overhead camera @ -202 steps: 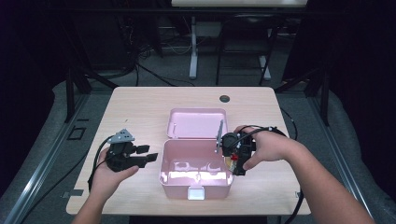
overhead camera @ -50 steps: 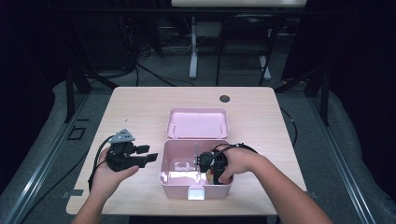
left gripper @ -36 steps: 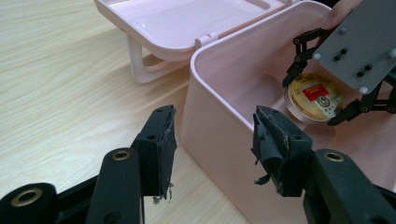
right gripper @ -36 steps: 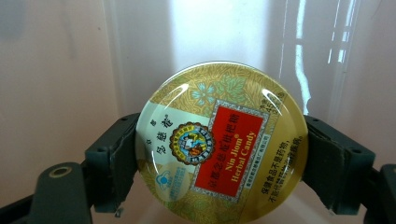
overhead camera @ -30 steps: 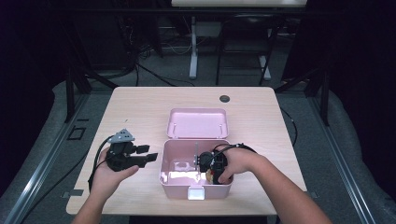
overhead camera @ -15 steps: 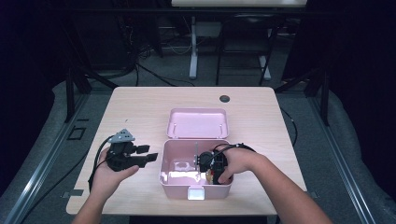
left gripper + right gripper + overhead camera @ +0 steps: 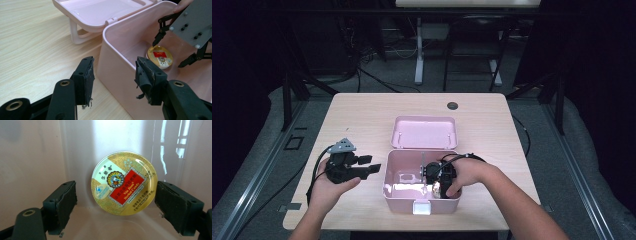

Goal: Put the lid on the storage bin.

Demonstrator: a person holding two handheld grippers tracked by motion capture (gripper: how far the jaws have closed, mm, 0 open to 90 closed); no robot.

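Note:
An open pink box [image 7: 388,172] stands at the table's front middle, its lid [image 7: 424,132] folded back flat behind it. A round gold tin [image 7: 124,182] with a red label lies on the box floor. My right gripper [image 7: 432,182] reaches down inside the box and is open, one pad [image 7: 62,202] on either side of the tin, with a clear gap on the left. In the left gripper view the tin [image 7: 160,57] shows between the right gripper's black tips [image 7: 168,54]. My left gripper [image 7: 371,164] rests open just left of the box, nothing between its pads [image 7: 86,75].
The wooden table [image 7: 362,115] has a small black round cap [image 7: 453,105] near its far edge. The box's white latch [image 7: 421,206] faces the table's front edge. Dark floor, cables and stand legs lie beyond the table.
My right gripper has gone from the box's right rim down into the box. Over the last second nothing has moved. The left gripper has stayed where it was.

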